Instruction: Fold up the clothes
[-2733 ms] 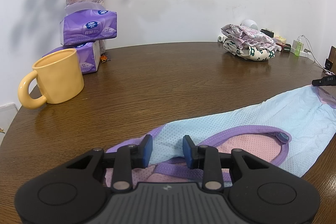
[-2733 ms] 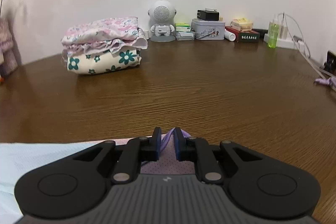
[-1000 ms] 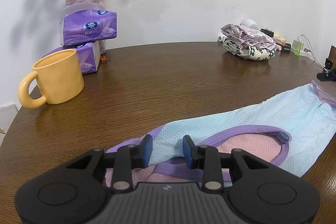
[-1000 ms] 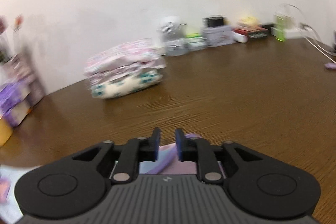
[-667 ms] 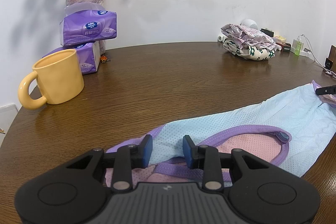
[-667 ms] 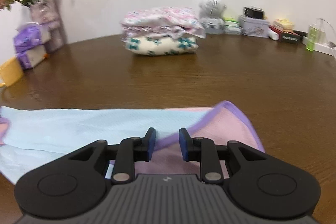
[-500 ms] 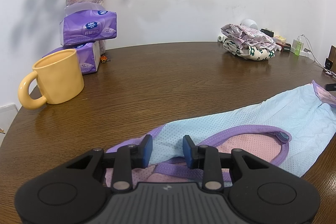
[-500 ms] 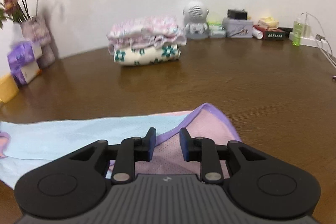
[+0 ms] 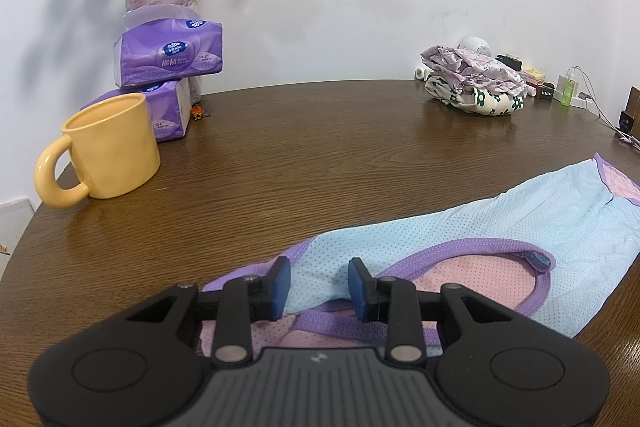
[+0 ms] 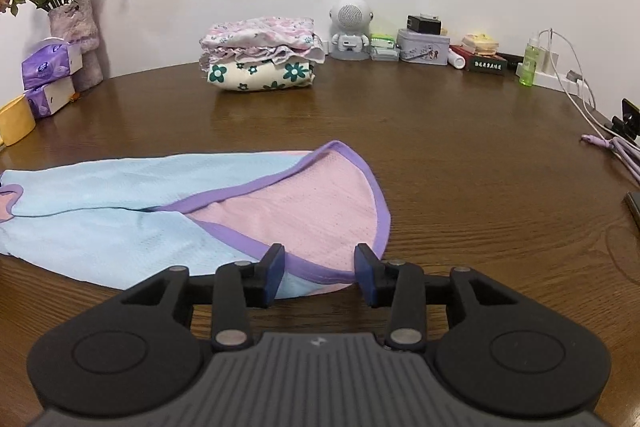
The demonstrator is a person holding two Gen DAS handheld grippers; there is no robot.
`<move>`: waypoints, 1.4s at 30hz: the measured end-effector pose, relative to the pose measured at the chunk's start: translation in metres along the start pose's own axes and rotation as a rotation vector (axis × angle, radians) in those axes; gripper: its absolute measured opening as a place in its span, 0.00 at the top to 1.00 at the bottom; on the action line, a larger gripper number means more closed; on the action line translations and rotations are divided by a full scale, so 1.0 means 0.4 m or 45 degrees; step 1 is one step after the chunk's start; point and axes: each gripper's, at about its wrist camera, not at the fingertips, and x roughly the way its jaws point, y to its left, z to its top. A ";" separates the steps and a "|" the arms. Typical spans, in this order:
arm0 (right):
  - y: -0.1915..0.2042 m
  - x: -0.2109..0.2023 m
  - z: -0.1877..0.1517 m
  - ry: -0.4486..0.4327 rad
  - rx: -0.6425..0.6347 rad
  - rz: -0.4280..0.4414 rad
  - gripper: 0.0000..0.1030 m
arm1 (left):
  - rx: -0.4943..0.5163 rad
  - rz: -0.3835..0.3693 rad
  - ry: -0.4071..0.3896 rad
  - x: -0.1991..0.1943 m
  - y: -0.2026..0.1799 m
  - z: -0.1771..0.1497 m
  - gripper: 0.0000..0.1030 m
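Left wrist view: the left gripper (image 9: 319,285) sits with fingers apart over the garment's (image 9: 520,231) strap end, flat on the table (image 9: 320,147); whether it touches cloth is hard to tell. Looks like a regrasp before the next fold.

Right wrist view: the right gripper (image 10: 320,269) is spread wide at the pink hem (image 10: 320,211), gripping nothing. Bare wood lies ahead; folded pile (image 10: 260,55) well apart.
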 end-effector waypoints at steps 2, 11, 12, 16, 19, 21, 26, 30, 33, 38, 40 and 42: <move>0.000 0.000 0.000 0.000 0.000 0.000 0.86 | 0.000 0.000 0.000 0.000 0.000 0.000 0.71; 0.003 0.000 0.000 0.000 0.000 0.001 0.83 | 0.001 0.000 0.000 0.000 0.001 0.000 0.71; 0.003 0.000 0.000 0.000 0.000 0.001 0.81 | 0.001 0.000 0.000 0.000 0.001 0.000 0.71; 0.004 0.000 0.000 0.000 -0.001 0.002 0.81 | 0.003 0.001 0.000 0.000 0.002 0.000 0.71; 0.004 0.000 0.000 0.000 -0.001 0.002 0.81 | 0.003 0.002 0.000 0.001 0.002 0.000 0.71; 0.005 0.000 0.000 0.000 -0.001 0.002 0.81 | 0.005 0.004 0.000 0.001 0.001 0.000 0.71; 0.006 -0.001 0.000 -0.001 -0.001 0.003 0.81 | 0.004 0.002 0.000 0.001 0.000 0.000 0.71; 0.007 -0.001 0.000 -0.001 -0.001 0.004 0.81 | 0.004 0.003 0.000 0.001 0.001 0.000 0.71; 0.008 -0.001 0.000 -0.001 -0.001 0.004 0.81 | 0.004 0.003 -0.001 0.001 0.001 -0.001 0.71; 0.009 -0.001 0.000 -0.001 -0.001 0.004 0.80 | 0.003 0.001 0.000 0.001 0.002 0.000 0.71; 0.009 -0.001 0.000 -0.001 -0.002 0.005 0.80 | 0.003 0.001 0.000 0.001 0.002 0.000 0.71; 0.010 -0.001 0.000 -0.001 -0.002 0.005 0.80 | 0.003 0.001 0.000 0.001 0.003 0.001 0.71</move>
